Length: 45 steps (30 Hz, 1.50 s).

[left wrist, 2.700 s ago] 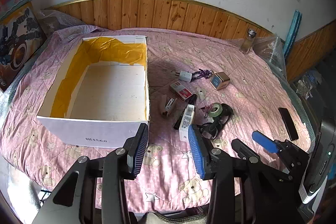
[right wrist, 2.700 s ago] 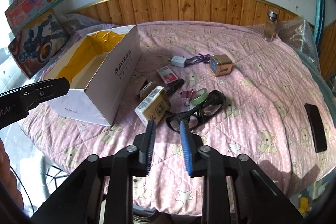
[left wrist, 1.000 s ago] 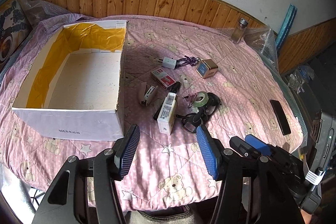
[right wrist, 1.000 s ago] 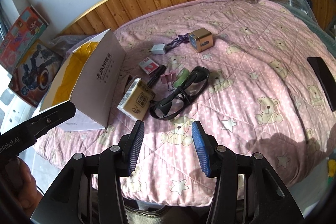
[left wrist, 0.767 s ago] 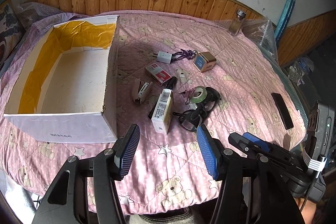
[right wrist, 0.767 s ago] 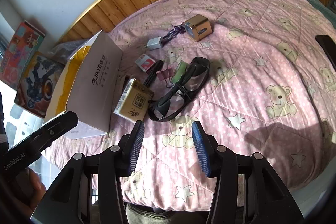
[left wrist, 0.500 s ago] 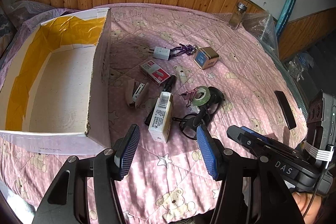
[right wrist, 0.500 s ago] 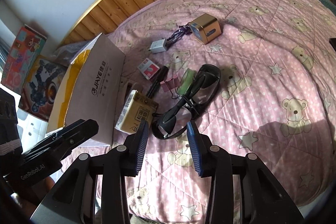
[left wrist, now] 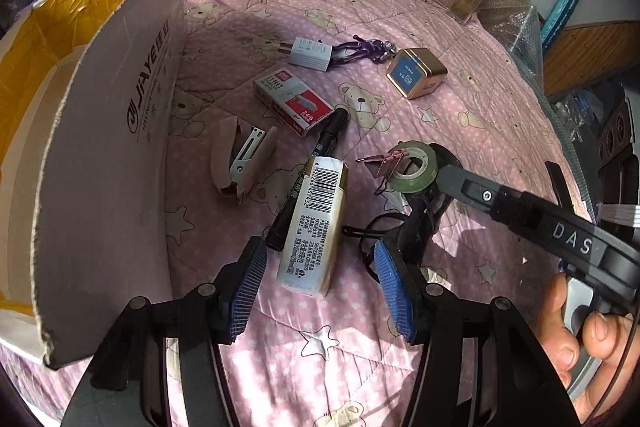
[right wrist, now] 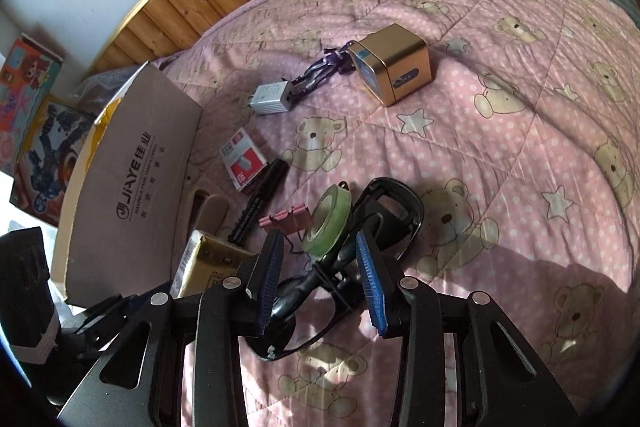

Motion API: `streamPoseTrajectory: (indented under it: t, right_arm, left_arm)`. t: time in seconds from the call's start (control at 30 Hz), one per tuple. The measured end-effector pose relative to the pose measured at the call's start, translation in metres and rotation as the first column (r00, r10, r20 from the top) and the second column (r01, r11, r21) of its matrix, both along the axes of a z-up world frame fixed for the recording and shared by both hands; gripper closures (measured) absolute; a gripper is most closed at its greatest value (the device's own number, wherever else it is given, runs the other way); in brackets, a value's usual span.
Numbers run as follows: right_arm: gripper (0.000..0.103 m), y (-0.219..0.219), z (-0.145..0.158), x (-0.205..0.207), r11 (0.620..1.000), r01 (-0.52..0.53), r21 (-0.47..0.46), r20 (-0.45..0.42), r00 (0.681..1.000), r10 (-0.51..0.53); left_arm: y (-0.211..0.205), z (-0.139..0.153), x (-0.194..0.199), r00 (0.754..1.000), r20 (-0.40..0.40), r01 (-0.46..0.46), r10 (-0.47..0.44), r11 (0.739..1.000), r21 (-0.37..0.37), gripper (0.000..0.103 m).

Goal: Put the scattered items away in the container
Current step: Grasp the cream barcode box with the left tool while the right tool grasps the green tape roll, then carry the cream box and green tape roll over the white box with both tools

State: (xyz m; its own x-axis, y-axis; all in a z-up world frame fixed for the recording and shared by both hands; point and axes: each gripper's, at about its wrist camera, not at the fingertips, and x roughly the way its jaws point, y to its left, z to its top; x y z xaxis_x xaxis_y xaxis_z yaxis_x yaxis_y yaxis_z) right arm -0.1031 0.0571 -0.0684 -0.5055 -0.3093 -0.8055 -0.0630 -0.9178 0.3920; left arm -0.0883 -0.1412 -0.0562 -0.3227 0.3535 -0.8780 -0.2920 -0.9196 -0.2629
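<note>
Right gripper (right wrist: 320, 279) jaws wide, straddling glasses (right wrist: 384, 211).

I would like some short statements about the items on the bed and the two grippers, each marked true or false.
1. The left gripper is open around the barcode box. True.
2. The green tape roll is inside the cardboard box. False: it lies on the quilt.
3. The right gripper is shut on the marker. False: it is open around the black glasses.
4. The gold cube lies beside purple cord. True.
</note>
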Motion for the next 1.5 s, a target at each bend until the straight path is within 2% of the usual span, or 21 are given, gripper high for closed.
streamPoseTrajectory:
  t: [0.1, 0.17, 0.2, 0.27, 0.3, 0.37, 0.5, 0.63, 0.67, 0.77, 0.8, 0.87, 1.1, 1.2, 1.33, 1.5]
  right_arm:
    - [0.063, -0.003, -0.005, -0.014, 0.998, -0.028, 0.054, -0.011, 1.0, 0.029]
    - [0.063, -0.007, -0.007, -0.023, 0.996, -0.066, 0.058, -0.007, 0.998, 0.067]
    - [0.066, -0.01, -0.008, -0.027, 0.994, -0.084, 0.067, 0.0, 0.996, 0.085]
    - [0.075, -0.017, -0.007, -0.032, 0.989, -0.132, 0.065, -0.004, 0.991, 0.133]
    - [0.082, -0.02, -0.006, -0.034, 0.986, -0.152, 0.071, -0.002, 0.988, 0.153]
    - [0.087, -0.028, -0.003, -0.035, 0.977, -0.188, 0.096, -0.004, 0.982, 0.19]
    - [0.088, -0.034, -0.004, -0.036, 0.97, -0.223, 0.098, -0.001, 0.975, 0.224]
    - [0.088, -0.033, -0.005, -0.037, 0.971, -0.221, 0.093, 0.005, 0.975, 0.222]
    - [0.086, -0.032, -0.005, -0.037, 0.971, -0.215, 0.099, 0.009, 0.976, 0.216]
    - [0.087, -0.026, -0.005, -0.036, 0.975, -0.191, 0.11, 0.02, 0.982, 0.19]
    - [0.092, -0.024, -0.005, -0.035, 0.977, -0.188, 0.102, 0.023, 0.982, 0.186]
    - [0.092, -0.019, -0.005, -0.033, 0.984, -0.162, 0.074, 0.028, 0.987, 0.161]
    - [0.092, -0.01, 0.02, -0.011, 0.995, -0.091, 0.046, -0.04, 0.995, 0.093]
    - [0.092, -0.002, 0.03, -0.002, 0.998, -0.061, 0.006, -0.063, 0.996, 0.061]
    - [0.092, 0.004, 0.042, 0.01, 0.999, -0.045, -0.004, -0.082, 0.996, 0.045]
    - [0.092, -0.005, 0.055, 0.029, 0.997, -0.074, -0.005, -0.107, 0.992, 0.073]
  left_arm:
    - [0.002, -0.013, -0.007, 0.999, 0.038, 0.008, -0.008, 1.0, 0.008, 0.045]
    - [0.003, -0.018, -0.011, 0.999, 0.043, 0.011, -0.011, 1.0, 0.005, 0.047]
    - [0.003, -0.02, -0.013, 0.999, 0.042, 0.015, -0.015, 1.0, 0.003, 0.048]
    - [0.002, -0.023, -0.018, 0.999, 0.047, 0.014, -0.015, 1.0, 0.009, 0.059]
    - [0.001, -0.024, -0.021, 0.998, 0.055, 0.011, -0.012, 1.0, 0.023, 0.061]
    - [-0.002, -0.025, -0.025, 0.999, 0.053, 0.005, -0.007, 0.999, 0.041, 0.064]
    - [0.0, -0.025, -0.029, 0.999, 0.041, 0.013, -0.016, 0.999, 0.052, 0.066]
    - [0.001, -0.022, -0.03, 0.999, 0.033, 0.016, -0.018, 0.998, 0.06, 0.07]
    - [0.001, -0.021, -0.029, 0.999, 0.033, 0.024, -0.026, 0.998, 0.063, 0.079]
    - [0.002, -0.016, -0.027, 0.999, 0.025, 0.028, -0.03, 0.998, 0.058, 0.079]
    - [0.002, -0.015, -0.026, 0.999, 0.02, 0.029, -0.031, 0.998, 0.056, 0.079]
    - [0.001, -0.01, -0.022, 0.999, 0.011, 0.032, -0.033, 0.998, 0.056, 0.079]
    - [-0.001, 0.014, -0.011, 0.998, -0.052, 0.039, -0.036, 0.998, 0.058, 0.079]
    - [-0.002, 0.023, -0.006, 0.997, -0.07, 0.036, -0.031, 0.998, 0.059, 0.079]
    - [-0.003, 0.039, 0.002, 0.994, -0.108, 0.032, -0.026, 0.998, 0.057, 0.079]
    - [-0.008, 0.059, 0.012, 0.987, -0.159, 0.02, -0.013, 0.999, 0.044, 0.079]
